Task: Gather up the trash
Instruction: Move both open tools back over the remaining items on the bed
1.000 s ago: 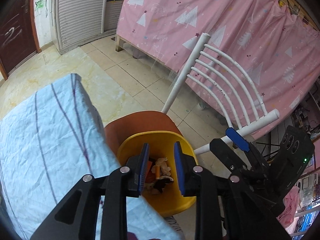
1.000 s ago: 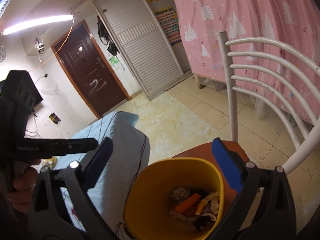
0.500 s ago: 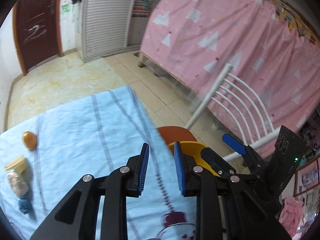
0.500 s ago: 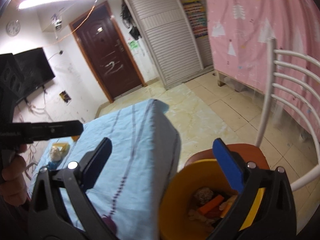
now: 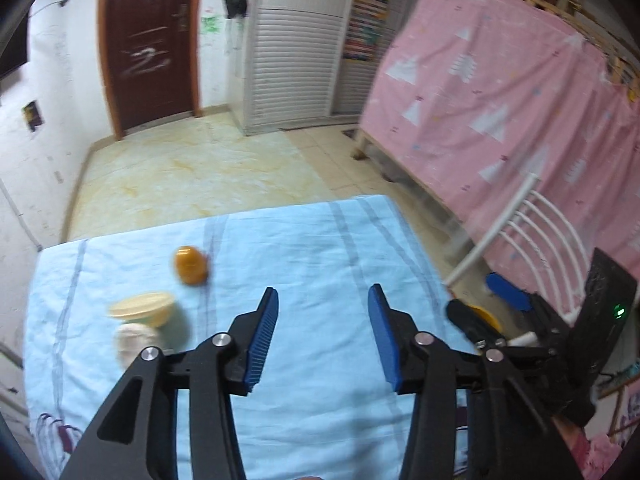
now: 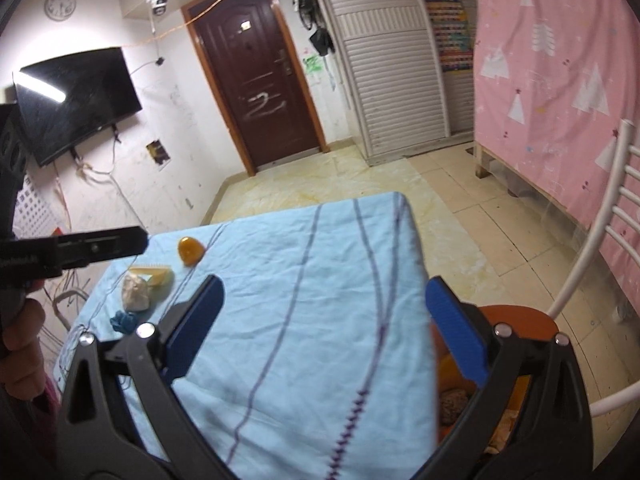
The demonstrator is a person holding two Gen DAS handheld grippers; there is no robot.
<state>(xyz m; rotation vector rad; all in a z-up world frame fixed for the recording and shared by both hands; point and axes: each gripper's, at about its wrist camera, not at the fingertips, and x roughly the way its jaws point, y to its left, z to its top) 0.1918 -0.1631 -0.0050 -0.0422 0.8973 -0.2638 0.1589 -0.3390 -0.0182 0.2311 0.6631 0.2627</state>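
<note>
- Left gripper [image 5: 322,334]: released, jaws just widened, nothing between them; it hangs above the blue cloth [image 5: 320,264] of the table.
- Right gripper [image 6: 324,328]: spread wide and empty, over the table's near right edge.
- Trash left to collect, all ahead and to the left of both grippers: an orange piece [image 5: 191,266] farthest out; nearer, a pale yellow cup [image 5: 142,309] lying tilted; touching it on the near side, a white wad [image 5: 134,342]; in the right-wrist view, a small blue scrap [image 6: 124,322] nearest of all.
- Bin [image 5: 486,317]: yellow, low to the right of the left gripper, seen just past the table edge; in the right-wrist view it sits below the right jaw on an orange chair seat [image 6: 516,316], with scraps already inside.
- Handling, as judged: the wad and the scrap look soft and light, so a pinch across the middle should hold them. The cup looks thin-walled and easily crushed; take it by the rim or across the body with a gentle squeeze. The orange piece looks smooth and rounded, so it may slip or roll; close across its widest part.
- The left-wrist view is motion-blurred, so finer surface detail cannot be told.
</note>
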